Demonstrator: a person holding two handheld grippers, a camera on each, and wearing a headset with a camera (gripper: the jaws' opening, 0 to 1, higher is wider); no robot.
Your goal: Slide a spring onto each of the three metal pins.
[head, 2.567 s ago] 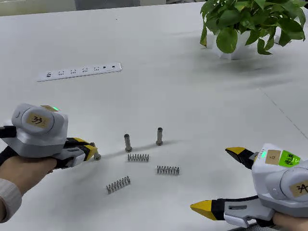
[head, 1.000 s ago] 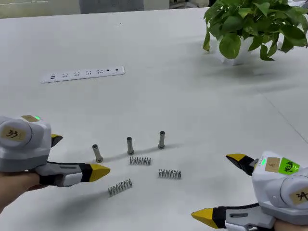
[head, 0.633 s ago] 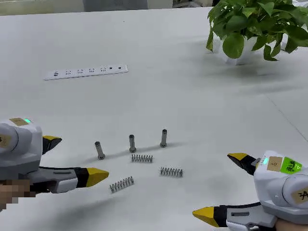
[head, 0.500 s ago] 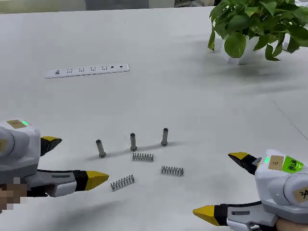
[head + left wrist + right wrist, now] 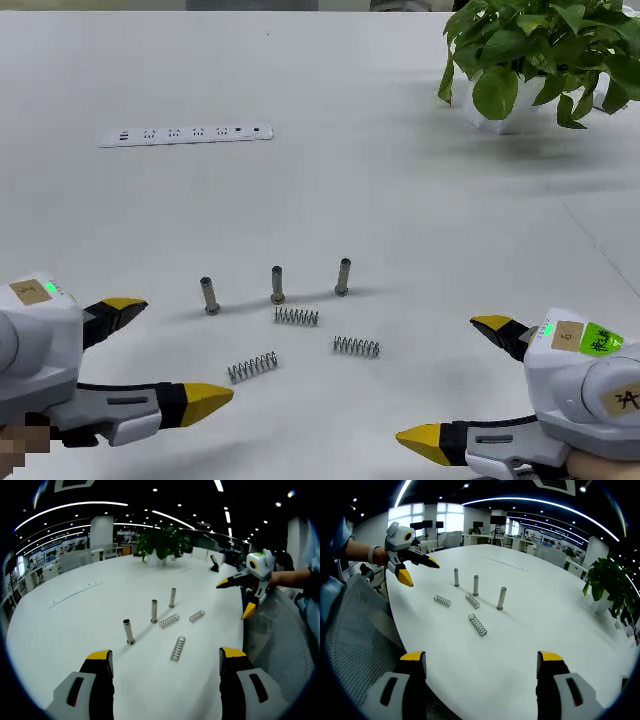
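You hold both grippers low in the head view: the left gripper [image 5: 178, 350] at lower left and the right gripper [image 5: 448, 380] at lower right. Both sets of jaws stand wide open and grip nothing. Neither gripper touches a part. The three metal pins stand upright in a row at the centre of the frame on the white table [image 5: 400, 200]: the left pin [image 5: 208, 296], the middle pin [image 5: 277, 284] and the right pin [image 5: 343, 277]. All three shafts are bare. The three springs lie on their sides on the table just below that row. The upper spring [image 5: 297, 316] is just beside the base of the middle pin, the right spring [image 5: 356, 346] is below the right pin, and the lower-left spring [image 5: 251, 367] is nearest your left gripper. Judged from this layout, no placement is complete. All three springs are left to pick up, turn upright and slide onto a pin.
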